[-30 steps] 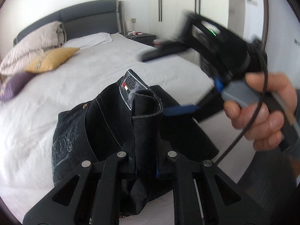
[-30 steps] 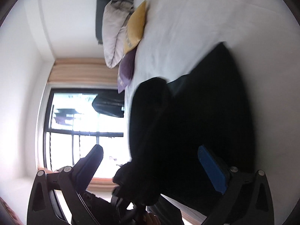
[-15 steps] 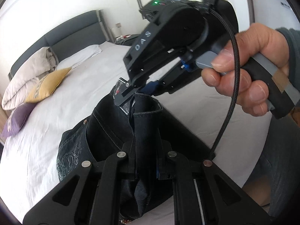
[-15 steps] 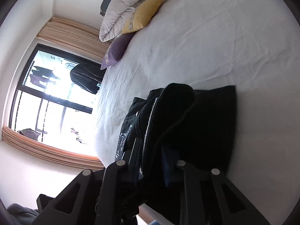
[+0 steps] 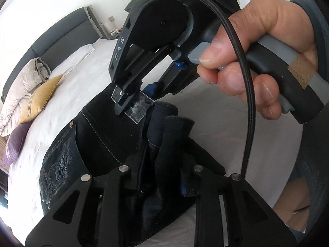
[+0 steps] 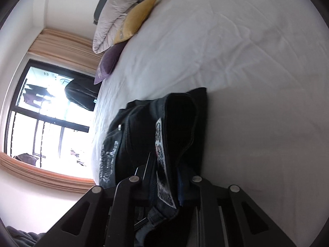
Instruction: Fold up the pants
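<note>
The dark jeans (image 5: pixel 98 144) lie folded in a bundle on the white bed (image 5: pixel 86 76), with an embroidered back pocket and a waistband patch showing. My left gripper (image 5: pixel 160 177) is shut on a raised fold of the jeans. My right gripper (image 5: pixel 135 100), held in a hand, comes down from above and is shut on the waistband at the patch. In the right wrist view the jeans (image 6: pixel 174 127) stand bunched between the fingers of the right gripper (image 6: pixel 164 187), with the patch between them.
A grey duvet (image 5: pixel 22 90), a yellow cushion (image 5: pixel 41 96) and a purple cushion (image 5: pixel 16 142) lie at the bed's head by the grey headboard (image 5: pixel 61 35). A window (image 6: pixel 41 119) stands beside the bed. A white pillow (image 5: pixel 74 55) lies further along.
My right gripper swung in from the right, open, came down over the jeans and shut on the waistband patch. My left gripper kept its hold and moved a little closer.
</note>
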Demonstrator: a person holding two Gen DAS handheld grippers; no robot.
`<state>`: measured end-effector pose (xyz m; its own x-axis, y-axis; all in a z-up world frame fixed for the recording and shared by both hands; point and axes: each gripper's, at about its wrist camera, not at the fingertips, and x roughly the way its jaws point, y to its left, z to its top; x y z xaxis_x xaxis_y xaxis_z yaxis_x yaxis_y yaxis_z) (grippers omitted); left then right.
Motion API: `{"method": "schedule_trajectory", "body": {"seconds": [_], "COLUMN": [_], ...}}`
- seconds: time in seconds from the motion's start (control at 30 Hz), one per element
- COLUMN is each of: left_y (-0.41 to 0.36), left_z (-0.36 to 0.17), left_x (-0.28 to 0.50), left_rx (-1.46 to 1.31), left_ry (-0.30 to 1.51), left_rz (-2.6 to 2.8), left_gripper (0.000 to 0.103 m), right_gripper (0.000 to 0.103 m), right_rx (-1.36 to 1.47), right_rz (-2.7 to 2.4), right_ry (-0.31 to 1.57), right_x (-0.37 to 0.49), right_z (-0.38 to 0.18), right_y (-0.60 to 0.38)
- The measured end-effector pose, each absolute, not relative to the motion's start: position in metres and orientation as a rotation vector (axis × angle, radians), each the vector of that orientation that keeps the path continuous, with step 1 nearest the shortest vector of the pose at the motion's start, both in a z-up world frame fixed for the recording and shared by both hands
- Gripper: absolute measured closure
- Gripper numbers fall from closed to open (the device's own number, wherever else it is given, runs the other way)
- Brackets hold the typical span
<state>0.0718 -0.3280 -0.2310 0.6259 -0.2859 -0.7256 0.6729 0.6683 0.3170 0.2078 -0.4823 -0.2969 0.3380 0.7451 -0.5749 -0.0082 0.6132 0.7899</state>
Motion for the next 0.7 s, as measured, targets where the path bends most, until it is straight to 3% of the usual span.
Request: {"method": "schedule_trajectory", "body": {"seconds": [0.03,0.1,0.17,0.2,0.23,0.43,0.6,0.7], "left_y": [-0.324,-0.315,-0.296,-0.289,-0.282,-0.222,-0.164,-0.138], "left_z": [-0.229,-0.223,-0.210,-0.203,-0.196,-0.150,-0.133,-0.144], "left_x": [0.072,0.073,0.074,0.070,0.065,0.055,0.110,0.158], "left_rx": [0.604,0.558,0.510,0.480,0.453,0.232,0.085,-0.045], "left_ry": [0.695,0.719,0.727,0.725,0.718,0.681,0.674,0.778], "left_rz": [-0.604,-0.634,-0.657,-0.671,-0.678,-0.709,-0.629,-0.618], "left_gripper": [0.077,0.069,0.022,0.020,0.020,0.020,0.020,0.020], "right_gripper": [0.072,0.064,0.048,0.038,0.037,0.037,0.037,0.037], "right_rx": [0.806,0.842,0.862,0.879,0.897,0.944,0.918,0.901], "right_rz": [0.569,0.562,0.530,0.492,0.468,0.550,0.764,0.804], "right_ry": [1.133,1.119,1.088,1.071,1.054,0.950,0.912,0.953], "right_x": [0.206,0.198,0.193,0.189,0.185,0.163,0.141,0.129], "right_z": [-0.298,-0.296,-0.292,-0.289,-0.286,-0.249,-0.222,-0.238], "right_y": [-0.488,-0.500,-0.511,-0.521,-0.529,-0.533,-0.478,-0.452]}}
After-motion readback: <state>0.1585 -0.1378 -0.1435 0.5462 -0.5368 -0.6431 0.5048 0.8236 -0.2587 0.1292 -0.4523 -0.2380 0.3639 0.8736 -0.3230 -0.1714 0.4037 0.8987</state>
